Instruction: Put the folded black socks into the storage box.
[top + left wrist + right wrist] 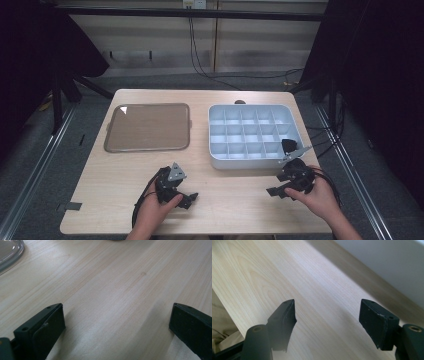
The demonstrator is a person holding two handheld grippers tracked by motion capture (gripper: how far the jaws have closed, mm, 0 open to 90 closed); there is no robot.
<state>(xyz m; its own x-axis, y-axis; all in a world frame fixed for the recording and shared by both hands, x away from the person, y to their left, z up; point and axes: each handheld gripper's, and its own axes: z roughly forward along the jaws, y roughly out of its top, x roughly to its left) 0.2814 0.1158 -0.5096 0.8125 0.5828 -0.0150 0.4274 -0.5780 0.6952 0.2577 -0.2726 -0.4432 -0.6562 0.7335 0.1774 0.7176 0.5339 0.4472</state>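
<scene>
My left gripper (186,200) rests low over the wooden table (235,200) near its front edge, left of centre. Its jaws stand wide open in the left gripper view (116,315), with bare wood between them. My right gripper (275,191) sits at the front right, just before the white compartment box (250,162). It is open too (327,312), with nothing between its fingers. The box's white wall (387,262) rises at the upper right of the right gripper view.
A clear flat tray (115,145) lies at the back left; its rim (10,252) shows at the top left of the left gripper view. A small dark thing (288,145) sits at the box's near right corner. Cables trail behind the table.
</scene>
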